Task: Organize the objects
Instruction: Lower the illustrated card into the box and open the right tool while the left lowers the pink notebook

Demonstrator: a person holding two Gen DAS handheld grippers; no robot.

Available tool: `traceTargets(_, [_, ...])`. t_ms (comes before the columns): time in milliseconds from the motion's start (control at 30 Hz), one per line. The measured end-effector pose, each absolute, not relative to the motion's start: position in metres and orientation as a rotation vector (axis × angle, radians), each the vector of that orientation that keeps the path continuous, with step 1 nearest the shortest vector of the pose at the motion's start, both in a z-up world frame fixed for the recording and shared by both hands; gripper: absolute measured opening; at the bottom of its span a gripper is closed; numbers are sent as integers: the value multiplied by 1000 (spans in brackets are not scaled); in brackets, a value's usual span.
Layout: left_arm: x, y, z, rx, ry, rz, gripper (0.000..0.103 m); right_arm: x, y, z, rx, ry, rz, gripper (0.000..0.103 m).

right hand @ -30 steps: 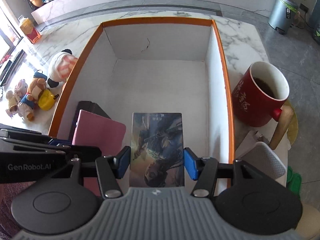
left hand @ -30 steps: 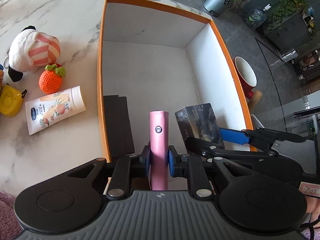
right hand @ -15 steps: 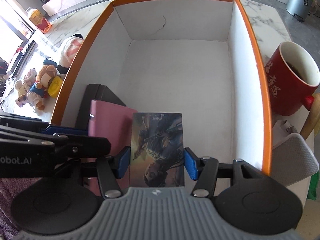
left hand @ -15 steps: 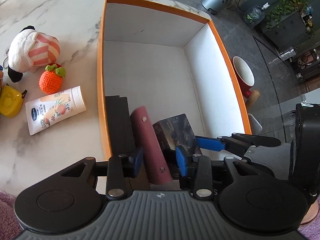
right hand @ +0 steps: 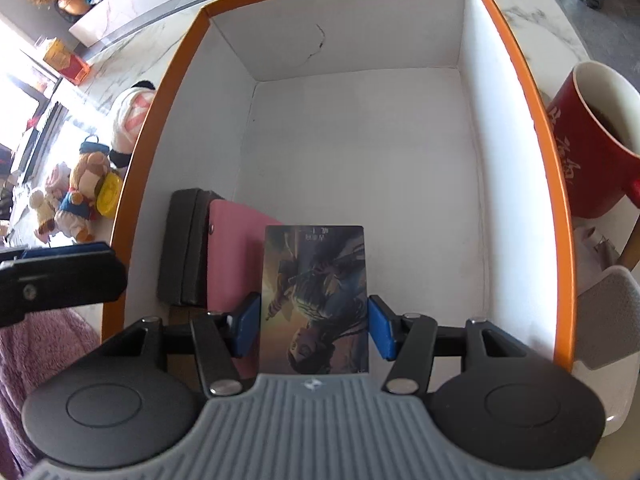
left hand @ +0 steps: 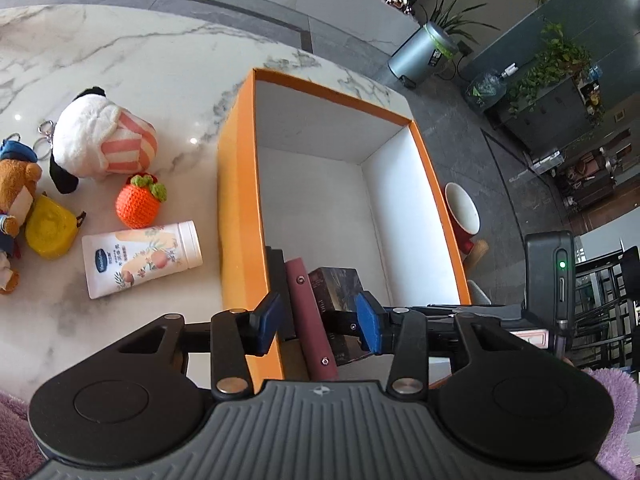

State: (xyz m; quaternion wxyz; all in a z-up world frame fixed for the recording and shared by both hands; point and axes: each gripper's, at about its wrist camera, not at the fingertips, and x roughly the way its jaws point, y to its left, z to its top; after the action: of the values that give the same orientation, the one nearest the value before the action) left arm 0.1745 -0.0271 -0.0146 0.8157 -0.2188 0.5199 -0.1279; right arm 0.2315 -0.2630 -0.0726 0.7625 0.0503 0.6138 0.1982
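An orange box (left hand: 240, 200) with a white inside stands on the marble table. In its near left corner a black case (right hand: 182, 248) stands on edge. A pink book (left hand: 310, 312) leans against the case. My left gripper (left hand: 319, 325) hangs just above the book with its jaws opening; the blue pads (left hand: 268, 322) stand clear of it on both sides. My right gripper (right hand: 314, 331) is shut on an illustrated box (right hand: 315, 300), held upright inside the orange box (right hand: 160, 120), right of the pink book (right hand: 232, 256).
Left of the orange box lie a panda plush (left hand: 100, 140), an orange knitted fruit (left hand: 140, 204), a lotion tube (left hand: 140, 258), a yellow toy (left hand: 50, 232) and a bear plush (left hand: 16, 184). A red mug (right hand: 592, 140) stands close to the box's right wall.
My left gripper has let go of the pink book, opened and drawn back and up; the book now leans on the black case. The right gripper has sunk lower into the orange box with the illustrated box.
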Motion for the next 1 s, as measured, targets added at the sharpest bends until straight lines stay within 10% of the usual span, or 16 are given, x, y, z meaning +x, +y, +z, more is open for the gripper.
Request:
traceTargets(900, [183,-6,-42,-500,1150,-258,43,249,-266,-76,221,1386,437,67])
traceTargets(1000, [182,-5,-41,-504,1146,-262,43,250,-267,-79,215,1398,404,55])
